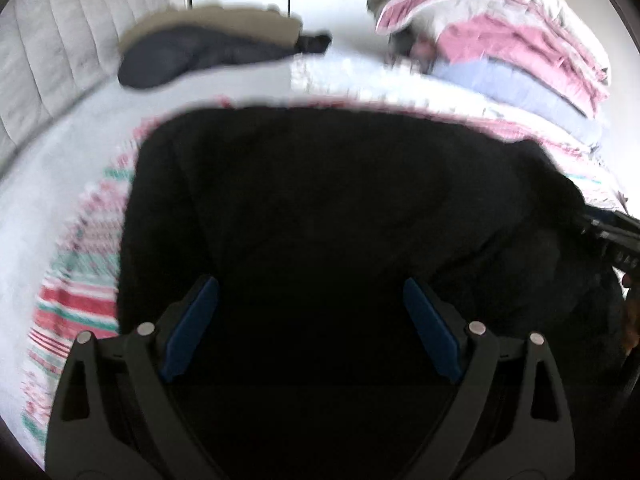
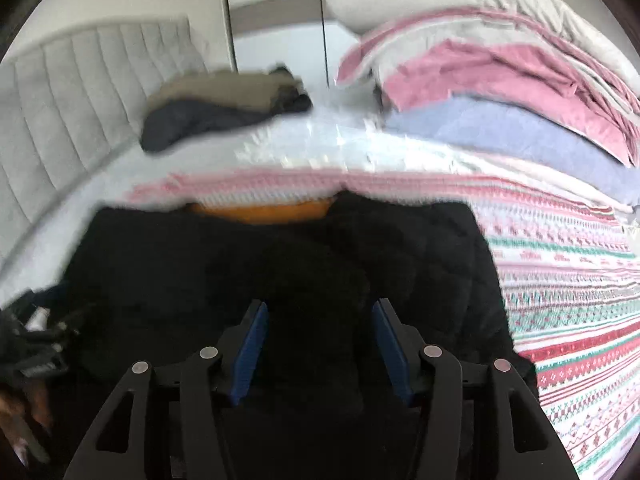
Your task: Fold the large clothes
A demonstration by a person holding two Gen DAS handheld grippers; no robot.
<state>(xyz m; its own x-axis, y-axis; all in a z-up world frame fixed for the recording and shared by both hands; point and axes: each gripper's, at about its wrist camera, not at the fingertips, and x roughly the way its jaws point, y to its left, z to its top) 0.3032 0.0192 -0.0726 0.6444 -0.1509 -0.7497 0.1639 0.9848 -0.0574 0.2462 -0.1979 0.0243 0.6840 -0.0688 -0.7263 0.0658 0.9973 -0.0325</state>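
Left wrist view shows the left gripper [image 1: 311, 312] hanging over a black quilted garment [image 1: 328, 200] with its blue pads well apart and nothing between them. That garment lies spread on the bed, on a striped patterned blanket [image 1: 76, 292], its far edge fairly straight. From the right wrist view, the right gripper [image 2: 320, 344] is likewise parted, though more narrowly, above the same black cloth, and I cannot tell whether a raised fold of fabric sits between its pads or merely below them. An orange lining [image 2: 260, 212] peeks out at the far edge, which suggests the garment has been laid out or partly doubled over, not finished. Both views are blurred, so seams and sleeves are hard to read. A dark bundle of clothes [image 2: 208, 116] near the headboard looks like an earlier finished pile; pink and lilac bedding [image 2: 500, 92] is heaped on the right. By my judgement the fold is midway, with further halving and tidying left.
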